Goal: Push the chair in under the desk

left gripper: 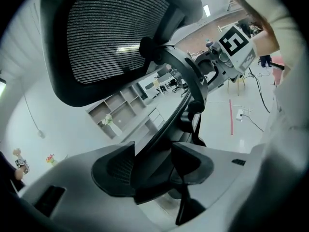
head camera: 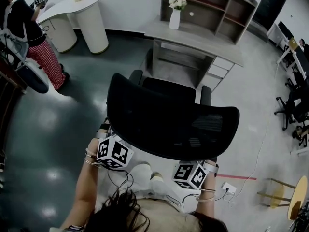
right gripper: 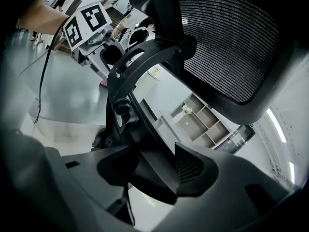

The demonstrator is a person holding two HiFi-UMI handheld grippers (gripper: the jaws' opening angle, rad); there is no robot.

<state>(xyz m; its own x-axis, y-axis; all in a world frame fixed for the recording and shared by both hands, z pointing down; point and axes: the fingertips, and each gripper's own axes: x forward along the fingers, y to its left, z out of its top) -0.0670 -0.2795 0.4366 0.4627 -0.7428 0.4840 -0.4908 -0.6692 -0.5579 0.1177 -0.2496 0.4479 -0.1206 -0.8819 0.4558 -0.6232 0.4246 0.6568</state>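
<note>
The chair stands on the floor with its back to the person. Its seat points at the knee gap of the grey surface, close to it but not yet under. The left tool is clamped on the lower rim of the backrest, with the dark frame edge filling the gap between its jaws. The right tool is gripped on the same rim at the other corner.

That looks like a good choice: the rim should be stiff, while the mesh would likely give. It's probably a heavy chair and the backrest may recline, so a low, even, two-sided shove suits it.

Only the head view shows the line-up with the surface and the vase of flowers on top. Only the gripper views show the bite on the rim and the spine bracket behind the mesh.
</note>
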